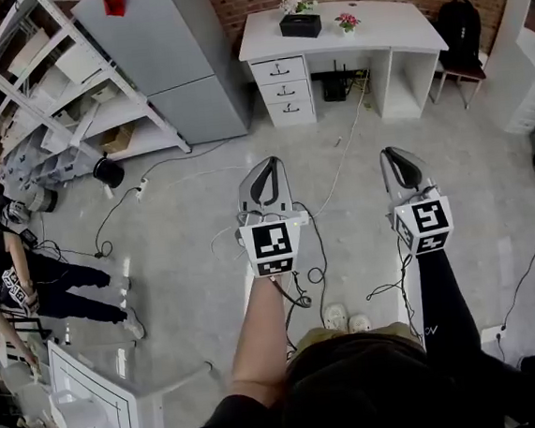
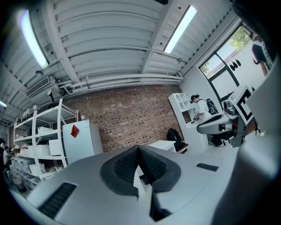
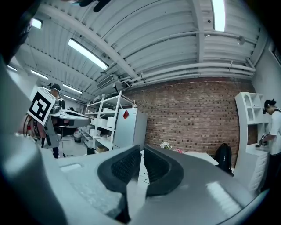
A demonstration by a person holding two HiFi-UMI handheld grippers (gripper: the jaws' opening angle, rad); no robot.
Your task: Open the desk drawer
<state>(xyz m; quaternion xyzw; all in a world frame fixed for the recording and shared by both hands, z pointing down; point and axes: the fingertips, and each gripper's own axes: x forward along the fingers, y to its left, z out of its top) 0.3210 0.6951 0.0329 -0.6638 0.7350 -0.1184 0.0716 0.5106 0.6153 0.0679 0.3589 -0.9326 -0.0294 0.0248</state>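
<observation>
Left gripper [image 1: 265,166] and right gripper [image 1: 392,153] are both closed on nothing, held level, well short of the desk [image 1: 390,23].

A lab-like workshop hall: bare brick wall [image 3: 197,118] ahead of the jaws, ribbed metal ceiling [image 2: 109,44] with strip lights [image 2: 180,26] above them, white storage racks [image 1: 48,88], cables [image 1: 104,245] across the floor [image 1: 193,225].

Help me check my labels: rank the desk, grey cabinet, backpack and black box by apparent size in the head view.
1. grey cabinet and desk: about alike, cabinet cropped by the frame, so tied.
2. backpack.
3. black box, smallest.
</observation>
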